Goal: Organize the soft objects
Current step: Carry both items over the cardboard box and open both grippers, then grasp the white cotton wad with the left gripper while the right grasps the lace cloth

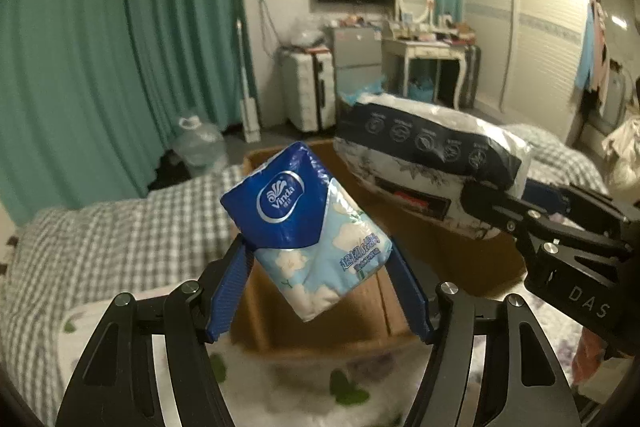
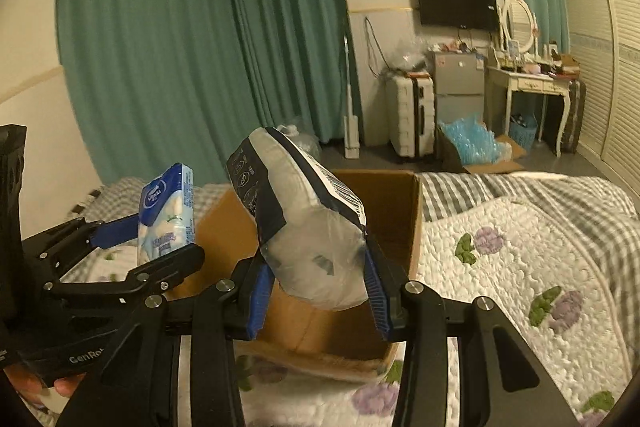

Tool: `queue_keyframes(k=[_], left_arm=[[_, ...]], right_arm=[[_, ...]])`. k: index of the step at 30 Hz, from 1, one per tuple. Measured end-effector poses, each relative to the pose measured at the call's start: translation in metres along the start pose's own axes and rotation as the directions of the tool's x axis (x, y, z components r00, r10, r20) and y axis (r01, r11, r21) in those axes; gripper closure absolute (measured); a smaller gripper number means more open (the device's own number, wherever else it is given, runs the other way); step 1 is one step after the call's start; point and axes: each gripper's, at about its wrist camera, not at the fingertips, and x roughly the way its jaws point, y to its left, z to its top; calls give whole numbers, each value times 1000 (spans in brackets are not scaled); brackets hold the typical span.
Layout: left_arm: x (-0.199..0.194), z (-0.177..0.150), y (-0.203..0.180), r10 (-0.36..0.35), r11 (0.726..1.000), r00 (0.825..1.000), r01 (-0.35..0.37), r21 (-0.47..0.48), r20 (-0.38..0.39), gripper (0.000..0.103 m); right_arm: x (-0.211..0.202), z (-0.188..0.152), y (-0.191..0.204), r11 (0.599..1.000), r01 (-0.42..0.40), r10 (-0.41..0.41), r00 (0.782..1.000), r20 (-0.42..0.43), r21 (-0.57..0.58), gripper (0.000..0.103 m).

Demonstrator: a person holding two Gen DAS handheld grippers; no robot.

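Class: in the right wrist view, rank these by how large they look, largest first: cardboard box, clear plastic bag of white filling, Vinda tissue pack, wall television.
1. cardboard box
2. clear plastic bag of white filling, enlarged by nearness to the camera
3. Vinda tissue pack and wall television: look alike, unranked; the television is far off

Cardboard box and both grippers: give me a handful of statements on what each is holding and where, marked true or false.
1. The left gripper holds a blue Vinda tissue pack. True.
2. The right gripper is empty. False: its pads clamp a clear plastic-wrapped package with a dark printed band.
3. The cardboard box sits on the bed with its top open. True.
4. The tissue pack already lies inside the box. False: it is held in the air, in front of the box.
5. The curtains behind the bed are red. False: they are teal green.
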Motion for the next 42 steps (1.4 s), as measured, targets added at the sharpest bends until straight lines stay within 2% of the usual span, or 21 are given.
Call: queue_keyframes(k=[3,5,6,7,9,16,23,26,27,28,30,36,39,42], left_arm=[[18,1,-1,-13,1000,1000,13,8,-4,34],[26,1,-1,-12,1000,1000,12,5,-9,33],[29,3,-2,-10,1000,1000,10,4,-12,33],[31,2,-3,-9,1000,1000,9,1,-18,33],[26,1,-2,-14,1000,1000,14,-6,-18,33],[-14,16,-8,33,999,999,-33,25,20,33],[-99,35,-13,35,999,992,-40,32,124,33],[-151,35,-19,60,997,979,-70,44,193,31],[-161,34,-19,78,995,974,-89,43,211,26],[-182,32,-21,93,993,965,-106,44,244,24],[-206,30,-24,97,993,958,-111,40,269,24],[-270,13,-21,112,992,943,-123,15,313,24],[-278,-4,-22,177,982,933,-189,8,313,24],[-271,-26,-15,150,989,951,-147,-30,271,24]], right_arm=[[25,-2,-14,1000,-2,2,1000,-10,-7,60],[33,-2,-17,1000,-7,7,1000,-5,-7,55],[35,-1,-18,1000,-6,6,1000,-3,-4,48],[37,0,-20,1000,-8,8,1000,-2,-1,35],[33,1,-21,1000,-5,5,1000,20,5,21],[-11,8,-25,999,27,-29,997,70,30,15],[-94,22,-7,998,64,-63,990,126,-4,10],[-138,29,2,997,71,-67,985,158,-18,4],[-151,31,6,997,70,-65,984,166,-22,2],[-165,32,10,997,73,-66,982,176,-28,2],[-193,34,19,996,77,-67,979,192,-43,1],[-245,15,52,992,77,-60,985,161,-102,1],[-258,-4,69,982,83,-59,988,140,-171,1],[-262,-31,83,975,93,-62,986,153,-203,1]])
